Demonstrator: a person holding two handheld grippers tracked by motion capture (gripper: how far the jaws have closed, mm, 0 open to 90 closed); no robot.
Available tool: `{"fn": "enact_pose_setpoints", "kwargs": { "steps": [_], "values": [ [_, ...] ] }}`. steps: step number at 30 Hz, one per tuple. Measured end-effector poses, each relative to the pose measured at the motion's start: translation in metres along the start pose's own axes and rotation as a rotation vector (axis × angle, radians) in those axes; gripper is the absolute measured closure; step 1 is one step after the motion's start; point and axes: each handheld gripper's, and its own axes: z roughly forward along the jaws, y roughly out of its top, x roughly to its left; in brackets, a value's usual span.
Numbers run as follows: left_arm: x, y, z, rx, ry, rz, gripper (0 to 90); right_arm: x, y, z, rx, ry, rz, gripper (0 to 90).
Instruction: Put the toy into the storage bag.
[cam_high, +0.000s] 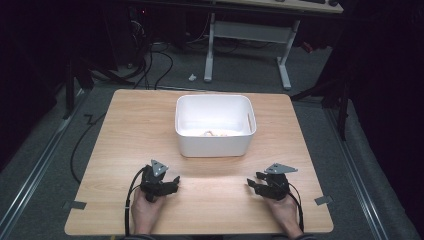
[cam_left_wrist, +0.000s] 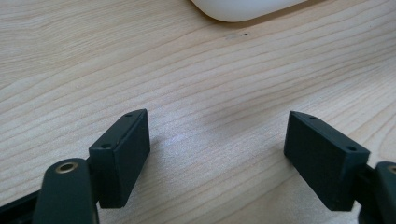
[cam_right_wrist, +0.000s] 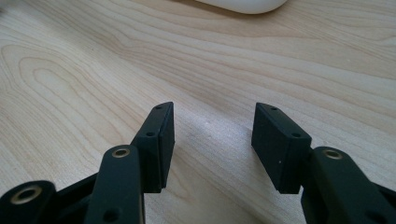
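A white, rounded-corner rectangular plastic tub (cam_high: 215, 131) is sitting on the far half of the light wooden table (cam_high: 125, 130), roughly centred between its side edges, with its open top facing up. Something pale, perhaps pinkish-orange, is lying on its floor near the front wall, but it is too small and washed out in the high view to tell what it is; a thin tan strip is also showing against the inside of the right wall. The tub is standing well apart from both tools. On the near half of the table the black two-jaw left gripper (cam_high: 175, 181) is resting low over the wood, held in the person's left hand (cam_high: 145, 210), its jaws pointing toward the table's middle. In the left gripper view its jaws are standing wide apart with bare wood grain between them, so the left gripper (cam_left_wrist: 217, 140) is open and holding nothing, and the curved lower edge of the tub (cam_left_wrist: 243, 9) is peeking in at the top. The black two-jaw right gripper (cam_high: 252, 182) is sitting opposite, held in the right hand (cam_high: 285, 212), jaws pointing inward toward the other tool. In the right gripper view the right gripper (cam_right_wrist: 212, 126) is standing partly open, narrower than the left, gripping nothing, with the tub's rim (cam_right_wrist: 243, 4) at the top. A black cable (cam_high: 127, 200) is trailing from the left tool toward the near edge.
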Motion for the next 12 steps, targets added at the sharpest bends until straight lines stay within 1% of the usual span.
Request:
{"fn": "enact_pose_setpoints", "kwargs": {
  "steps": [2,4,9,12],
  "values": [
    [0.000,0.000,0.000,0.000,0.000,0.000,22.9,0.001,-0.002,0.000,-0.011,-0.005,-0.003,48.5],
    [0.000,0.000,0.000,0.000,0.000,0.000,22.9,0.003,-0.003,0.001,-0.021,-0.019,-0.019,47.8],
    [0.000,0.000,0.000,0.000,0.000,0.000,22.9,0.011,-0.003,0.003,-0.009,-0.068,-0.088,45.7],
    [0.000,0.000,0.000,0.000,0.000,0.000,22.9,0.011,-0.003,0.003,-0.008,-0.065,-0.084,45.1]
  ]
}}
